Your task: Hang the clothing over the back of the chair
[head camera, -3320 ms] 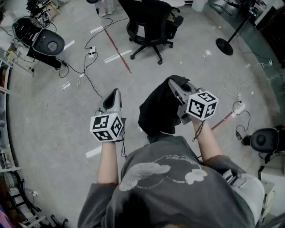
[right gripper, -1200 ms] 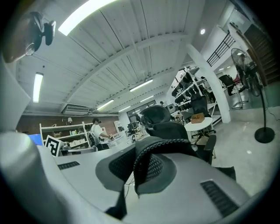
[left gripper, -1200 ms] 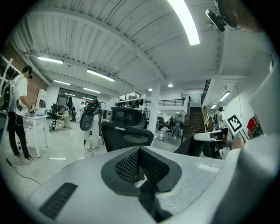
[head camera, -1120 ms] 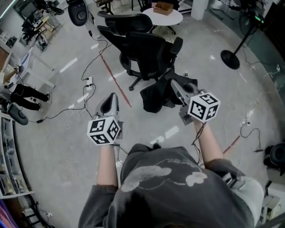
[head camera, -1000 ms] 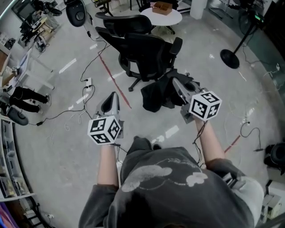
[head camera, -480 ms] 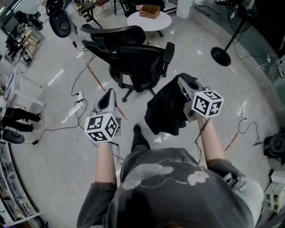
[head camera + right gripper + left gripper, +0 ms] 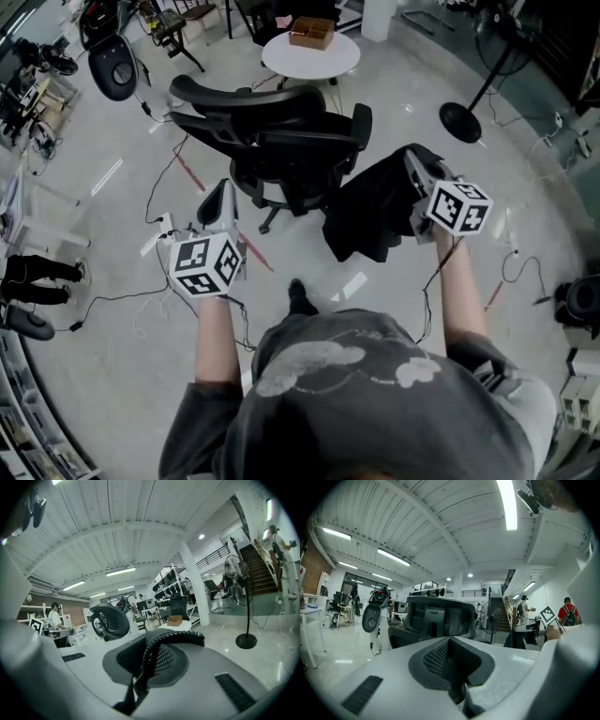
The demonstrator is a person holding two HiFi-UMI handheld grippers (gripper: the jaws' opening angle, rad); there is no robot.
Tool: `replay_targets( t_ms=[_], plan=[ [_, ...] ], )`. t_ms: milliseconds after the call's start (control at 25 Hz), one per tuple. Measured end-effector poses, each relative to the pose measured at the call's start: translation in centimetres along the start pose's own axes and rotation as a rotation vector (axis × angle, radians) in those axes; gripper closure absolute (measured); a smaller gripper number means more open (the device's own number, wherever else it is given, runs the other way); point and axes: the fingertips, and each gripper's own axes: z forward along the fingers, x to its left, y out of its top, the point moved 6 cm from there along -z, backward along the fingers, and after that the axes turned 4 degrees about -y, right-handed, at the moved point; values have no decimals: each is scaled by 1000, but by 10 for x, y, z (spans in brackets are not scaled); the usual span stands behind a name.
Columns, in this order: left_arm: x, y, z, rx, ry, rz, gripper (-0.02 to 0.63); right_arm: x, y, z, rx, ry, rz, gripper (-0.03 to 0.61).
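The right gripper is clenching a fold of the black clothing. In the right gripper view a ribbed, cord-like black edge is rising out from between its jaws. The left gripper is carrying nothing, its jaws pressed together on air, and it is pointing toward the black office chair from the near left side. The clothing is hanging free in the air just to the right of the chair, close to its armrest and not yet touching the chair's back, which is standing on the far side of the seat from the person. To do this step well, the right gripper should probably be lifting the garment high enough for its lower hem to clear the top of the chair's back before travelling across it. The free left gripper could be taking a second edge, so the cloth spreads out instead of landing as a lump. Laying roughly equal lengths down either side of the back should keep it from sliding off. The chair is likely to swivel or roll if pushed, so the cloth should be settling on it gently, and the right jaws should be letting go only once the back is bearing the weight. The clothing is looking soft, dark and matte, bunched into loose vertical folds. What kind of garment it is I cannot tell.
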Motion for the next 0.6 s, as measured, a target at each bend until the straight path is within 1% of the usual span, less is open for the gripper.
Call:
replay_targets(
  t_ms=[160, 280, 400, 600],
  plan=[
    [31, 15, 20, -11, -7, 15, 612, 0, 36, 37, -73, -32, -12, 581],
    [53, 25, 35, -12, -14, 18, 612, 6, 62, 71, -91, -53, -46, 581],
    [72, 35, 47, -14, -26, 24, 612, 24, 83, 110, -93, -33, -93, 581],
    [111, 49, 62, -40, -25, 22, 612, 69, 121, 166, -117, 12, -156, 581]
  ],
)
